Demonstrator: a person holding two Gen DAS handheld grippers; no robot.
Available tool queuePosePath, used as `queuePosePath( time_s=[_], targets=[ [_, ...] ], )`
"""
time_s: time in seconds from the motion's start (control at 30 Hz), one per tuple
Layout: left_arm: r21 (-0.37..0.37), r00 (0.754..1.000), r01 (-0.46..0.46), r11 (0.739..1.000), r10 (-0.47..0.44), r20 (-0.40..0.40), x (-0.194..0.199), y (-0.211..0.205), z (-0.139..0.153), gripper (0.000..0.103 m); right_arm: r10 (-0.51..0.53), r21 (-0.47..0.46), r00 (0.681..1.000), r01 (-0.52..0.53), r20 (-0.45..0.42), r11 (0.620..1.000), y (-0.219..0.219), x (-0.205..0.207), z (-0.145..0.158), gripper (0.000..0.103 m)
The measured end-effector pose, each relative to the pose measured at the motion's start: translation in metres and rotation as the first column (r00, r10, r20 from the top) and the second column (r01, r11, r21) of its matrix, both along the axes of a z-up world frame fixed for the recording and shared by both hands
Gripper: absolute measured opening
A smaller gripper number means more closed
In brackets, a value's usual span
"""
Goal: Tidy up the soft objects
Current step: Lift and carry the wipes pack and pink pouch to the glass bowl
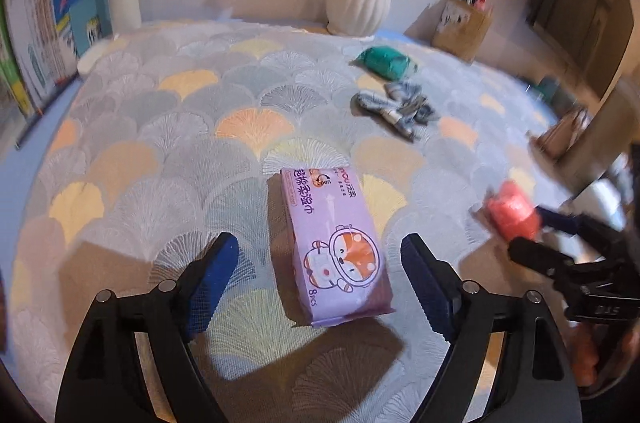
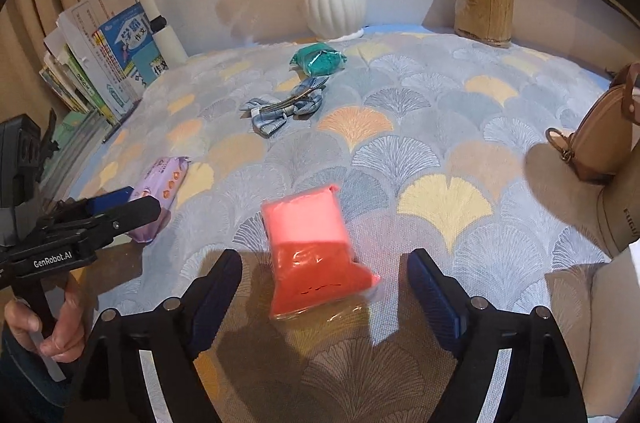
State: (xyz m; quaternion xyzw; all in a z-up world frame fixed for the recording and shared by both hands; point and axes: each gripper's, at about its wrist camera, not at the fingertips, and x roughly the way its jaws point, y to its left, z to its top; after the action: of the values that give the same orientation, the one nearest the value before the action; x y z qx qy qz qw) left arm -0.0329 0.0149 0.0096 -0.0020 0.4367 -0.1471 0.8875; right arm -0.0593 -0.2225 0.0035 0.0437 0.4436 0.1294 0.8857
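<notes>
Left wrist view: left gripper [image 1: 320, 265] has jaws spread wide, straddling the purple wipes pack [image 1: 334, 247], which lies flat on the patterned tablecloth [image 1: 160, 151] between the blue pads with a gap on both sides. No contact seen.

Right wrist view: right gripper [image 2: 324, 277] also has jaws spread, with the red-orange soft packet [image 2: 314, 249] lying between the fingers, its near end close to the jaw line; not pinched as far as can be told. The left gripper [image 2: 120, 207] shows at the left edge of this view, over the wipes pack [image 2: 160, 197].

Other soft items: green packet [image 2: 318, 59] at the far side of the table, just in front of the white vase [image 2: 334, 3]; blue striped bow [image 2: 286, 107] just nearer than it, the two close but whether touching I cannot tell. Books [image 2: 112, 63] stand far left, pen holder [image 2: 484, 7] far right, tan bag [image 2: 604, 139] at the right edge.

Progress, judged: early. All four soft items lie scattered and well apart in two loose pairs; none is gathered or stacked. No bin or target spot is evident. Both grippers appear set for grasping, one item each. Remaining: grasp, relocate, then deal with the bow and green packet.
</notes>
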Motion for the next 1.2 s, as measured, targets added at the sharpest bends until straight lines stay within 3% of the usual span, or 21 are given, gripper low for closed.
queuePosePath(
  time_s=[0.07,0.2,0.23,0.27,0.37,0.5,0.63,0.8,0.93,1.07,1.2],
  targets=[
    [0.057,1.000,0.007,0.998,-0.008,0.008,-0.001,-0.008,-0.002,0.080,0.001,-0.036,1.000,-0.001,0.001,0.999,0.005,0.000,-0.001,0.083],
    [0.127,0.999,0.013,0.992,-0.017,0.029,-0.004,-0.016,-0.003,0.064,0.004,-0.088,1.000,-0.003,0.008,0.996,0.011,0.000,-0.002,0.081],
    [0.130,0.999,0.025,0.991,-0.030,0.036,-0.005,-0.018,-0.002,0.060,-0.012,-0.102,0.999,0.015,0.030,0.995,0.011,-0.002,0.000,0.060],
    [0.133,0.998,0.030,0.991,-0.036,0.042,-0.006,-0.019,-0.002,0.051,-0.015,-0.105,0.999,0.020,0.047,0.994,0.011,-0.004,0.002,0.051],
    [0.137,0.997,0.045,0.990,-0.053,0.057,-0.009,-0.021,0.000,0.037,-0.024,-0.126,0.999,0.028,0.036,0.992,0.012,-0.003,0.000,0.051],
    [0.109,0.997,0.042,0.993,-0.050,0.066,-0.013,-0.018,0.003,0.036,0.003,-0.129,0.999,0.004,0.051,0.992,0.015,-0.006,0.003,0.049],
    [0.044,0.994,0.050,0.998,-0.054,0.098,-0.020,-0.011,0.012,0.036,0.033,-0.153,0.992,-0.014,0.124,0.988,0.023,-0.018,0.011,0.049],
    [-0.025,0.991,0.076,0.997,-0.073,0.114,-0.037,-0.015,0.028,0.036,0.023,-0.097,0.990,-0.009,0.139,0.995,0.014,-0.027,0.019,0.048],
    [-0.049,0.977,0.143,0.989,-0.133,0.164,-0.057,-0.037,0.056,0.036,0.013,-0.039,0.988,-0.007,0.152,0.999,0.003,-0.044,0.037,0.048],
    [-0.075,0.957,0.225,0.971,-0.206,0.203,-0.072,-0.070,0.082,0.036,0.017,-0.069,0.980,-0.003,0.197,0.998,-0.009,-0.070,0.071,0.048],
    [-0.065,0.925,0.326,0.943,-0.304,0.228,-0.087,-0.117,0.105,0.036,-0.048,-0.097,0.971,0.072,0.233,0.993,-0.041,-0.096,0.100,0.048]
  ],
)
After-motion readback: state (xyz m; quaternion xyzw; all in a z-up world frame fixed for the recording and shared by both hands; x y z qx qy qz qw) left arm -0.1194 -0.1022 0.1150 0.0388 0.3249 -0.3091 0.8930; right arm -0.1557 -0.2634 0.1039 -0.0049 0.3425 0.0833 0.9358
